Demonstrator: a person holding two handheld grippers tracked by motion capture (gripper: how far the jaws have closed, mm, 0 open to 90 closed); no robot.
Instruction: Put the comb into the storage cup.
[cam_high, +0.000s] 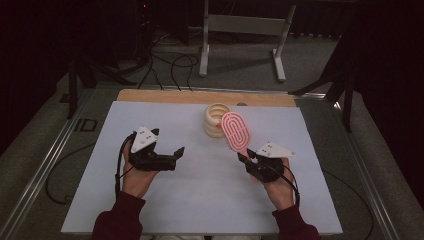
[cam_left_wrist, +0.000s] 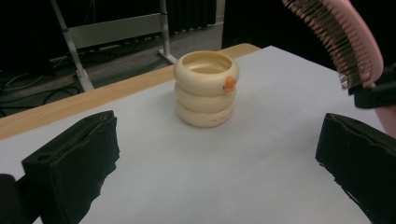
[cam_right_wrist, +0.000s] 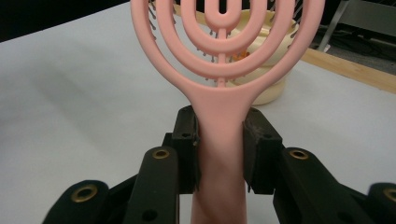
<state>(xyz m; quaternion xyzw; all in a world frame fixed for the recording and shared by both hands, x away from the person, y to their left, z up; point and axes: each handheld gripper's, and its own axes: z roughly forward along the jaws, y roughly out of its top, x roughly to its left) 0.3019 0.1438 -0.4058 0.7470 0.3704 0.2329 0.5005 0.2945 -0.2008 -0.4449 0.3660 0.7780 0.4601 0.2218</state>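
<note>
The pink hairbrush (cam_right_wrist: 219, 60) stands up from the right tongs (cam_right_wrist: 219, 149), its handle clamped between their pads. That gripper view shows its back, a vented oval of concentric loops; the left gripper view shows its bristles (cam_left_wrist: 327, 32). Just beyond the brush sits a cream ringed cup (cam_high: 216, 120). The left tongs (cam_high: 172, 156) gape empty over the desk (cam_high: 200, 200).
</note>
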